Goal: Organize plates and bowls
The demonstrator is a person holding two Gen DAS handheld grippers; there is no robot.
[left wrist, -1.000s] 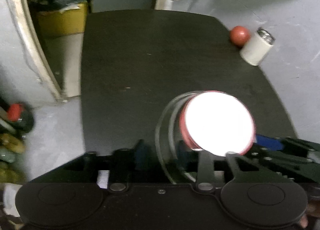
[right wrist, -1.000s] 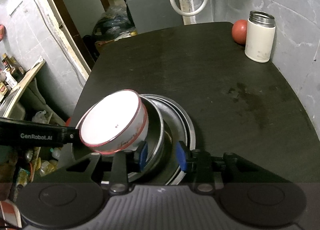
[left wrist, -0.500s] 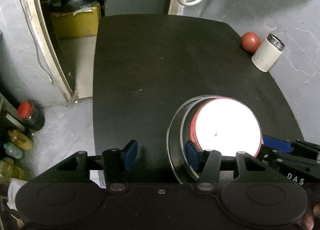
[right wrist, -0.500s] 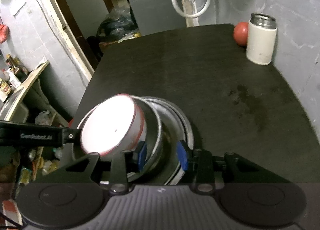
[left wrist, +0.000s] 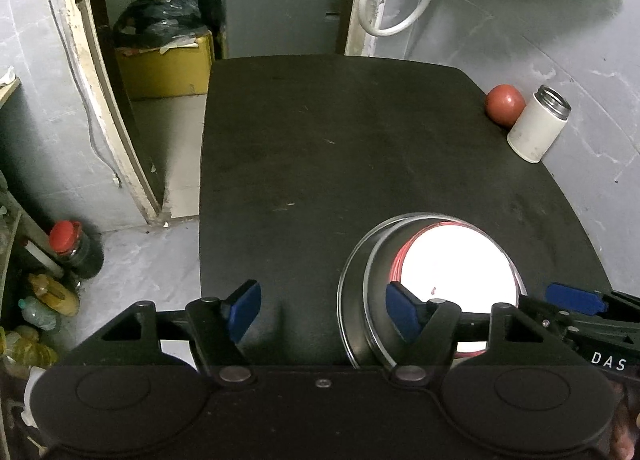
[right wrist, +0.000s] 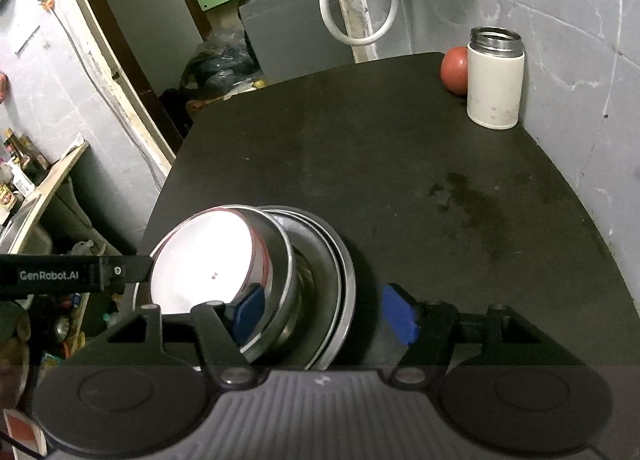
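Note:
A white bowl with a red rim (left wrist: 456,272) (right wrist: 204,260) sits nested in a steel bowl (left wrist: 360,284) (right wrist: 280,260). The steel bowl rests on stacked steel plates (right wrist: 344,280) near the front of the black table (left wrist: 340,139) (right wrist: 400,163). My left gripper (left wrist: 324,314) is open with nothing between its blue pads; its right pad (left wrist: 404,318) hangs over the steel bowl's near rim. My right gripper (right wrist: 324,316) is open too, and its fingers straddle the near edge of the stack. Each gripper shows in the other's view: the right gripper (left wrist: 572,300) and the left gripper (right wrist: 80,274).
A white steel-topped flask (left wrist: 538,123) (right wrist: 496,79) and a red ball (left wrist: 505,103) (right wrist: 454,69) stand at the table's far right corner by the wall. Bottles and jars (left wrist: 68,248) crowd the floor to the left. A dark stain (right wrist: 472,199) marks the tabletop.
The white bowl has gone from tilted in my left gripper to lying level inside the steel bowl. Both grippers have opened wider, and the left one has let go of the bowl.

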